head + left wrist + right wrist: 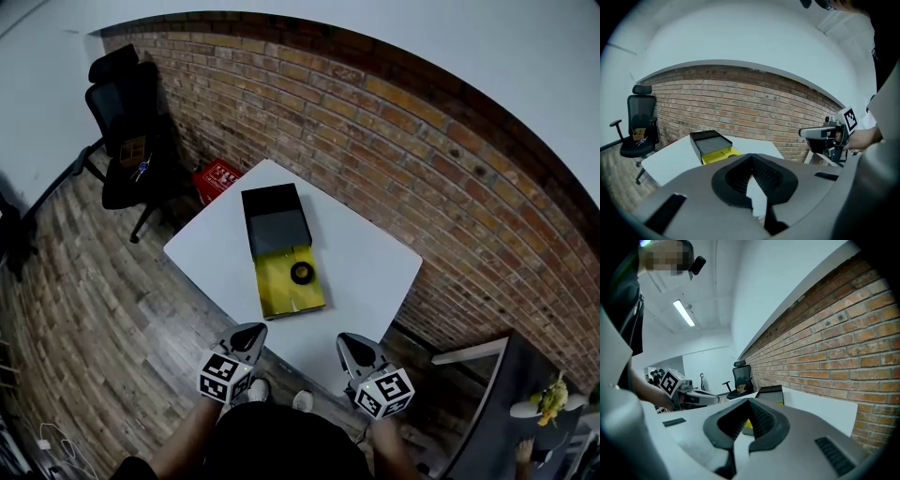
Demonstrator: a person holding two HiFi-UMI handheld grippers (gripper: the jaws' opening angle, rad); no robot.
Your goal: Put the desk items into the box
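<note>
The jaws of the left gripper [751, 156] are seen clenched tip to tip, with nothing between them. Those of the right gripper [749, 401] are likewise pressed together and empty. Both grippers are held side by side, apart from each other, over the near edge of the white table [370, 267]. In the head view they are pointed toward twelve o'clock. At twelve o'clock from them a box [291, 295] is laid open on the table, its yellow half nearer and its black half [274, 217] beyond. A black ring [302, 273] is seen lying in the yellow half. At ten o'clock, off the table, a black office chair [127, 122] is placed on the wooden floor [84, 309] by the brick wall [422, 159]. A red object [217, 176] is seen beside it, near the table's far corner.
</note>
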